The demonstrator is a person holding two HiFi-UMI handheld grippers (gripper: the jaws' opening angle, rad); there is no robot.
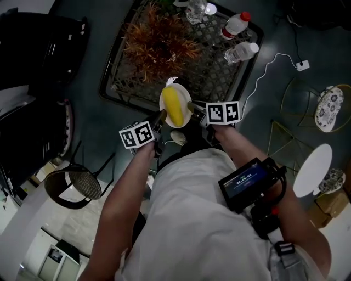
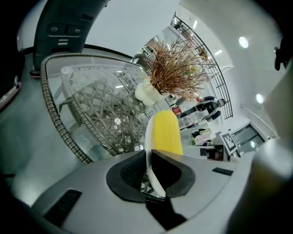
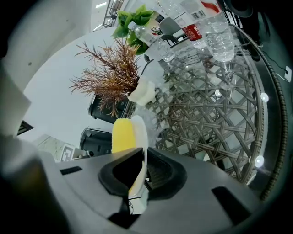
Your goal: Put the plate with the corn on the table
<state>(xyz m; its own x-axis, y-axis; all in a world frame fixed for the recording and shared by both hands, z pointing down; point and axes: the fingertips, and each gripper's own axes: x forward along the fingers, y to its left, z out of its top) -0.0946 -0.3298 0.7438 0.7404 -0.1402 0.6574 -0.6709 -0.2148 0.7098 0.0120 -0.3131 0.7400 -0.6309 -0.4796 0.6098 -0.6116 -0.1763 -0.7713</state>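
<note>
A small white plate (image 1: 165,104) carries a yellow corn cob (image 1: 174,105) and hangs over the near edge of the glass-topped wicker table (image 1: 118,82). My left gripper (image 1: 160,118) is shut on the plate's left rim, and my right gripper (image 1: 193,107) is shut on its right rim. In the left gripper view the plate (image 2: 149,137) stands edge-on between the jaws with the corn (image 2: 166,132) behind it. The right gripper view shows the plate (image 3: 139,132) clamped the same way, the corn (image 3: 121,135) on its left.
A vase of dried reddish branches (image 1: 159,41) stands mid-table. Two water bottles (image 1: 238,38) and a glass (image 1: 196,10) sit at the far right corner. A round black stool (image 1: 71,186) stands at my left, wire-frame side tables (image 1: 307,110) at my right, a white cable (image 1: 269,68) on the floor.
</note>
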